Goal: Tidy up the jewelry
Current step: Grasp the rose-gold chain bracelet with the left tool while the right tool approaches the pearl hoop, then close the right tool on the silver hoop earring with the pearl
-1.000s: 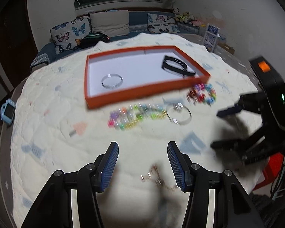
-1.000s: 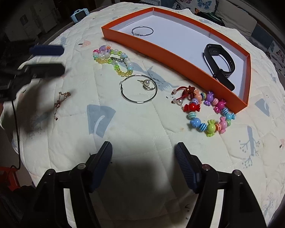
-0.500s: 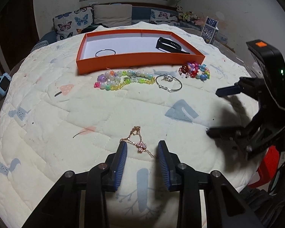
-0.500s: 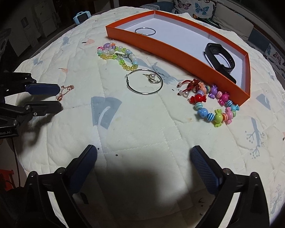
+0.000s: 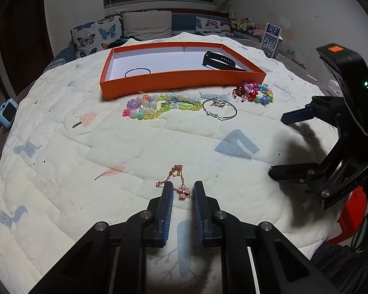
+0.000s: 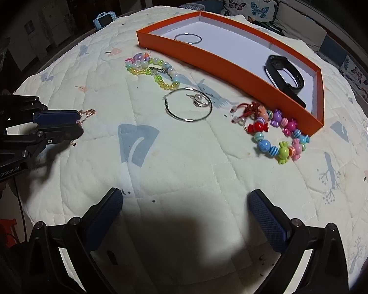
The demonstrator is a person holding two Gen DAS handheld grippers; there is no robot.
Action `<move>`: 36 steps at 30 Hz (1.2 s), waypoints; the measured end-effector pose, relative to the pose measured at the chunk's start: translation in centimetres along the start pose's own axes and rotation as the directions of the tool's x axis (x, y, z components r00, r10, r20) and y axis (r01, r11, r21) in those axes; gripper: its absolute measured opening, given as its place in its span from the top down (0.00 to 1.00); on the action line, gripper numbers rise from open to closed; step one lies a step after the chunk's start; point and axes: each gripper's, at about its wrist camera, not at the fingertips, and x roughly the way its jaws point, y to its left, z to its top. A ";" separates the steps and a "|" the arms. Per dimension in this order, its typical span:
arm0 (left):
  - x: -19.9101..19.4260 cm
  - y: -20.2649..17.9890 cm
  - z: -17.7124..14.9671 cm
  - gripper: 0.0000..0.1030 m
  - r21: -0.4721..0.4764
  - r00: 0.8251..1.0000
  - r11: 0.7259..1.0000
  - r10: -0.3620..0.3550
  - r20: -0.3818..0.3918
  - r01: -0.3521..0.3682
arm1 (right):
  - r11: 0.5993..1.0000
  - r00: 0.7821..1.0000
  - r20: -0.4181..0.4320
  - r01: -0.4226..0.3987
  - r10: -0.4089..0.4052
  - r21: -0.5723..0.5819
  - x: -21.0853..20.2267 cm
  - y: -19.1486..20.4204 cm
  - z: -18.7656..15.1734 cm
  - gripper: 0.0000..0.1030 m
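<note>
Three bracelets (image 6: pixel 191 105) lie btwn chain (image 5: pixel 181 188) & tray (image 5: pixel 184 83).

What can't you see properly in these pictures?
- Rose-gold chain: in the left wrist view, the left tongs cover part of it, so whether they pinch it is unclear.
- Thin ring in the orange tray: in the right wrist view, the tray wall hides its near edge.
- Black wristband: the same wall cuts off its strap end.
- Small charm on the silver hoop: too small to make out.
</note>
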 end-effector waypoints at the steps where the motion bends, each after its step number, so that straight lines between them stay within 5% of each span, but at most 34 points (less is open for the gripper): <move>1: 0.0 0.0 0.0 0.84 0.002 1.000 1.000 0.002 0.002 -0.002 | 1.000 1.000 0.003 -0.008 0.008 -0.005 0.1 0.2 0.2 0.00; 21: -0.1 0.2 -0.3 0.89 0.004 1.000 1.000 -0.010 0.010 0.010 | 0.992 0.991 0.053 -0.124 0.123 0.018 1.5 -0.9 4.3 0.04; 36: -0.3 0.3 -0.6 0.89 0.009 1.000 1.000 -0.019 0.020 0.019 | 0.992 0.991 0.044 -0.123 0.123 0.000 2.6 -2.0 6.1 0.32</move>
